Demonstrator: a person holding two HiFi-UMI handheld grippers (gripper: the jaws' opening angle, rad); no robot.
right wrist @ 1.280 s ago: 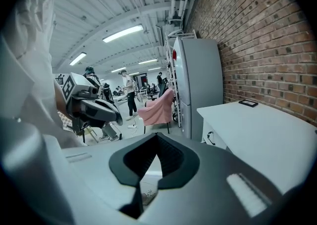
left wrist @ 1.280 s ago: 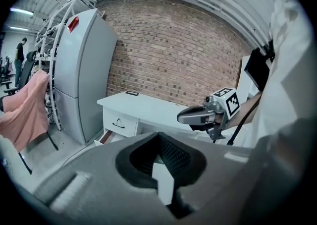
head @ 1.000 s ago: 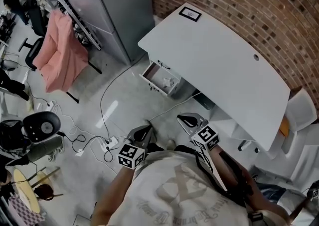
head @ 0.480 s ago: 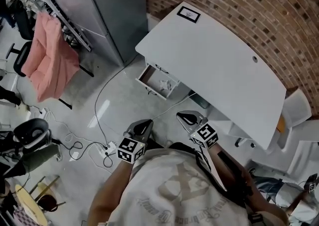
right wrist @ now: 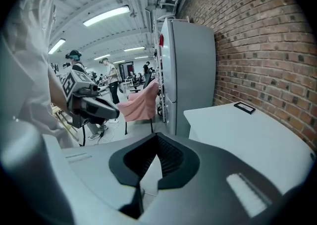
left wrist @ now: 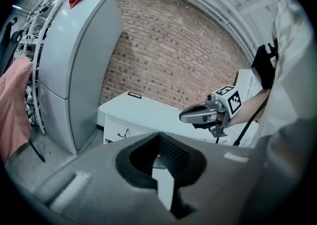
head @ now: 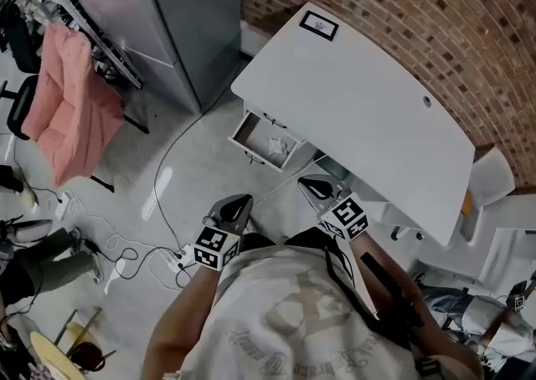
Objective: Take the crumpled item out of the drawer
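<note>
A white desk stands against the brick wall. Its upper left drawer is pulled open, and a white crumpled item lies inside it. Both grippers are held out in front of the person, above the floor and short of the desk. My left gripper points toward the drawer, its jaws shut and holding nothing. To its right, my right gripper is also shut and empty. The left gripper view shows my left gripper with the right gripper beside it. The right gripper view shows my right gripper with the left gripper beside it.
A tall grey cabinet stands left of the desk. A pink garment hangs on a rack at the far left. Cables and a power strip lie on the floor. A small black frame lies on the desk. A white chair stands at the right.
Both grippers have moved forward toward the desk together with the person. The pink garment and the floor clutter have slid toward the left edge of the head view.
</note>
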